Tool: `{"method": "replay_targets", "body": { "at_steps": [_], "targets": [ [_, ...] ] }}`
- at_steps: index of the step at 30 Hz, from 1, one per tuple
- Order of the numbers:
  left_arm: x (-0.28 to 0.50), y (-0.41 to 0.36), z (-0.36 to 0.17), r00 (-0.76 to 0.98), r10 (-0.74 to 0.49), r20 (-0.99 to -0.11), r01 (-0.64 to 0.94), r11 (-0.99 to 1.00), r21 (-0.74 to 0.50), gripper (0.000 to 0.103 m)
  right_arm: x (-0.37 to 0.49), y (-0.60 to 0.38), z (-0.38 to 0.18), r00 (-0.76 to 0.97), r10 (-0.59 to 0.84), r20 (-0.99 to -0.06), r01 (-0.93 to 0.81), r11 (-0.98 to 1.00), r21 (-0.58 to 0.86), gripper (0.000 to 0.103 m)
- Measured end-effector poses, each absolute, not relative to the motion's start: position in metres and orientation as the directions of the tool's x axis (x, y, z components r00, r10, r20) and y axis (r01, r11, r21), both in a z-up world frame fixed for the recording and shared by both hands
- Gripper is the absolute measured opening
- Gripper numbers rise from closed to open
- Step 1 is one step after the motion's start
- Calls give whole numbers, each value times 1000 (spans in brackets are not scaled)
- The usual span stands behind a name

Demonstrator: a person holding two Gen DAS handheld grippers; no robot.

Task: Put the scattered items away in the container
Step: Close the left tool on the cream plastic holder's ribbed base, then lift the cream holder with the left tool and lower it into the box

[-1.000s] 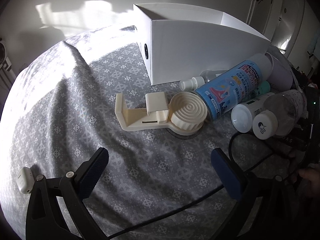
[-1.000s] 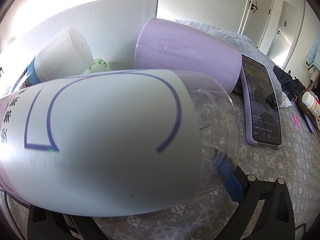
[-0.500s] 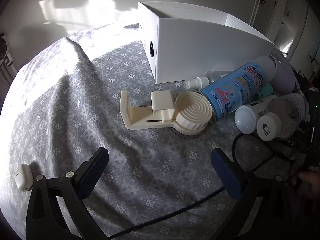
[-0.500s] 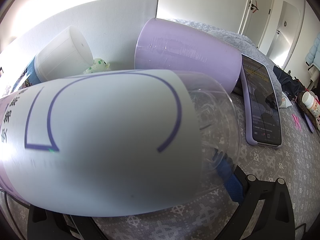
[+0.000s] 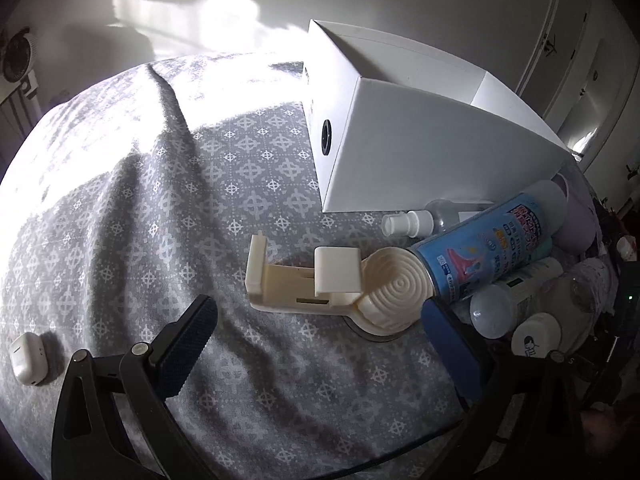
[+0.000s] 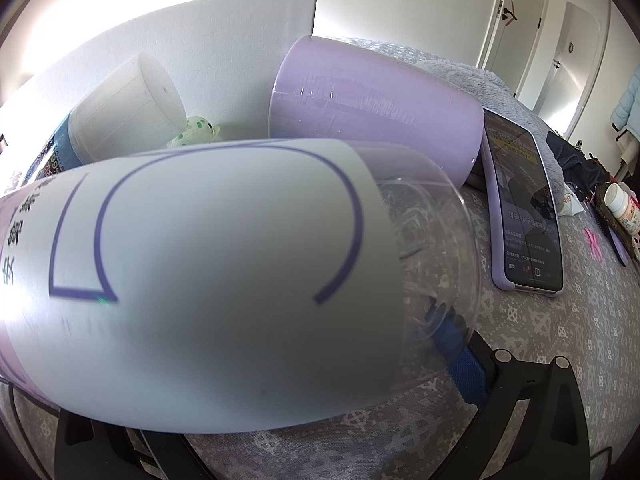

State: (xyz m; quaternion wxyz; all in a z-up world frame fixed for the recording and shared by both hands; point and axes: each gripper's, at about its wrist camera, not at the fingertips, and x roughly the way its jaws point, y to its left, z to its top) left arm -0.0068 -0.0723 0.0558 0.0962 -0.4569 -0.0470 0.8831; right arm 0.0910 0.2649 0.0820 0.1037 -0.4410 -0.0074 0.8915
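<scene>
Two grippers on a grey patterned bedspread [image 5: 168, 208]. Left gripper [image 5: 320, 332] jaws wide apart, holding nothing, hovering low over the cloth, just short of a cream phone holder [image 5: 320, 284] lying flat. White box [image 5: 420, 136], open top, stands beyond the holder. Clutter packed between box and right edge: blue spray can [image 5: 488, 244] on its side with its base against the holder's round end, small clear spray bottle [image 5: 420, 220] beside the box wall, white-capped bottle [image 5: 508, 300], clear bottle [image 5: 560, 312] at far right. White earbud case [image 5: 28, 356] alone at far left, well apart from the rest.

Right gripper [image 6: 280, 360] view mostly filled by the clear bottle [image 6: 220, 280], white label with purple marks, lying across the jaws; one blue fingertip [image 6: 460, 360] seen through the clear plastic, pressed to it. Other finger hidden, but jaws look clamped on the bottle. Behind: purple cup [image 6: 376, 108] on its side, spray can cap [image 6: 128, 108], small green-dotted toy [image 6: 196, 132], box wall [image 6: 180, 40]. Phone [image 6: 520, 208] in lilac case leans on the cup, screen lit.
</scene>
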Motion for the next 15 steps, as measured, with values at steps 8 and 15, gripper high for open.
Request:
{"method": "replay_targets", "body": {
  "at_steps": [8, 15],
  "targets": [
    [-25, -74, 41, -597, 187, -780, -31, -977, -211, 76, 91, 265, 82, -590, 192, -785, -179, -978, -105, 103],
    [-23, -79, 46, -633, 185, -752, -22, -975, -222, 59, 90, 265, 81, -590, 191, -785, -179, -978, -104, 103]
  ]
}}
